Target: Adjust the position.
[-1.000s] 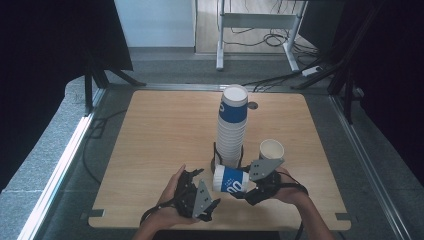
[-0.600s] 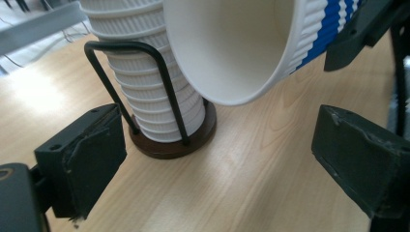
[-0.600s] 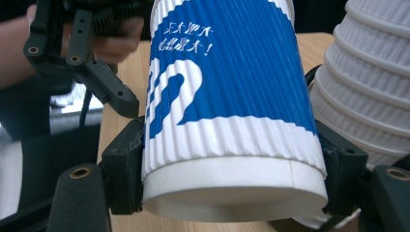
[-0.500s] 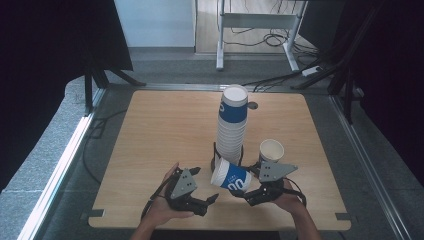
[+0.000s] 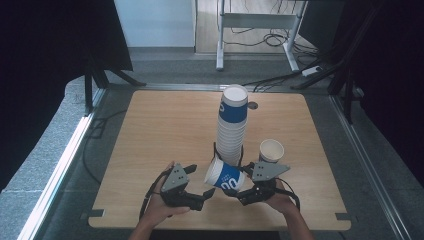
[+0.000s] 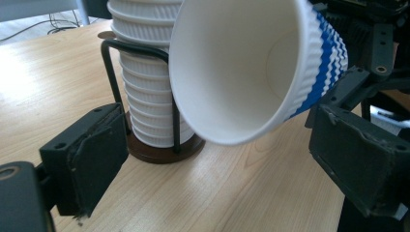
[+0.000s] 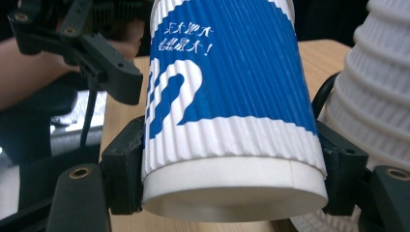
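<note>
My right tongs (image 5: 239,192) clamp the blue-and-white paper cup (image 5: 225,176) near its base, holding it tilted at lower centre of the frame, just in front of the cup stack (image 5: 231,131) on the tabletop (image 5: 150,130). My left tongs (image 5: 207,192), empty, have just been narrowing beside its rim. It looks light, crushable and ribbed for grip; I'd pinch gently near the stiffer rim.

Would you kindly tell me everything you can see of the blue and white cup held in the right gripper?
The cup is ribbed paper, by its look, with a blue band bearing white print, a white lower part and a plain white, empty inside. It lies tilted on its side above the table, its open mouth toward the left gripper, whose open jaws stand apart from it. The right gripper clamps it near the base, one pad on each side. It hangs just in front of the stack in the wire holder.
</note>
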